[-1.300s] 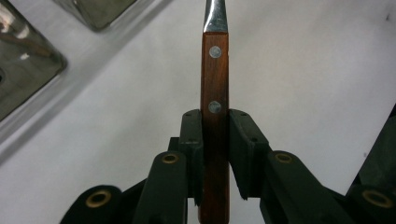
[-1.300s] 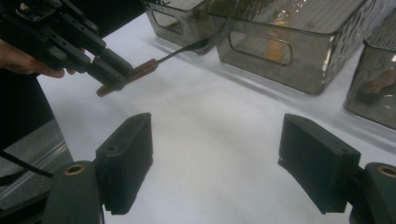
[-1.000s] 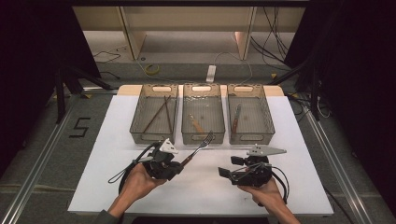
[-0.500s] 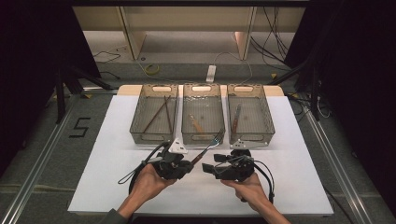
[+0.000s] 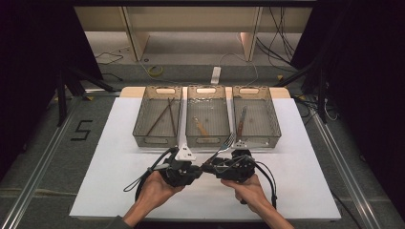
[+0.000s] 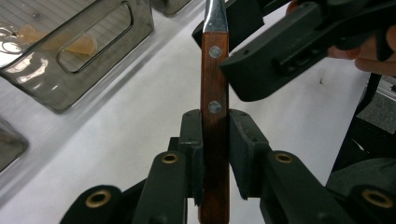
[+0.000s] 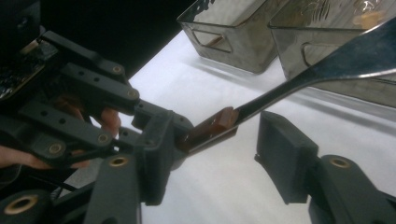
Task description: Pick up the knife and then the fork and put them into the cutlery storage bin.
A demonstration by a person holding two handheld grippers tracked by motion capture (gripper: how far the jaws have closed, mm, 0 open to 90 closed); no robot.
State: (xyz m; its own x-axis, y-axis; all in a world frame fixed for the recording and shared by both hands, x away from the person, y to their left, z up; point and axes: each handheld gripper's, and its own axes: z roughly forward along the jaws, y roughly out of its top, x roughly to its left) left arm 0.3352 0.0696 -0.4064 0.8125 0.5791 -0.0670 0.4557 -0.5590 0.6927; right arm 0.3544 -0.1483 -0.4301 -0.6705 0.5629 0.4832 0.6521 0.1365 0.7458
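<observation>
Both hands have drawn together since a second ago, so the right gripper (image 5: 206, 167) now meets the left gripper (image 5: 199, 168) at the near middle of the table (image 5: 114, 171); the right jaws have just been closing, with the fork's handle between them.

High view: the fork (image 5: 220, 150) rises from the left gripper, its long axis slanting away and to the right, tines close to the middle bin's near wall. Three clear bins stand in a row: the left bin (image 5: 141, 128) holds dark chopsticks, the middle bin (image 5: 206, 140) a wooden-handled utensil, the right bin (image 5: 273, 125) another.

Left gripper view: its jaws are clamped on the wooden handle (image 6: 214, 121), which runs straight ahead along them. The right gripper's jaw sits just beside the handle, farther up.

Right gripper view: its jaws stand about half open around the handle's tip (image 7: 212, 128); I cannot tell whether either pad touches it. The steel shaft runs up to the right, towards the bins.
</observation>
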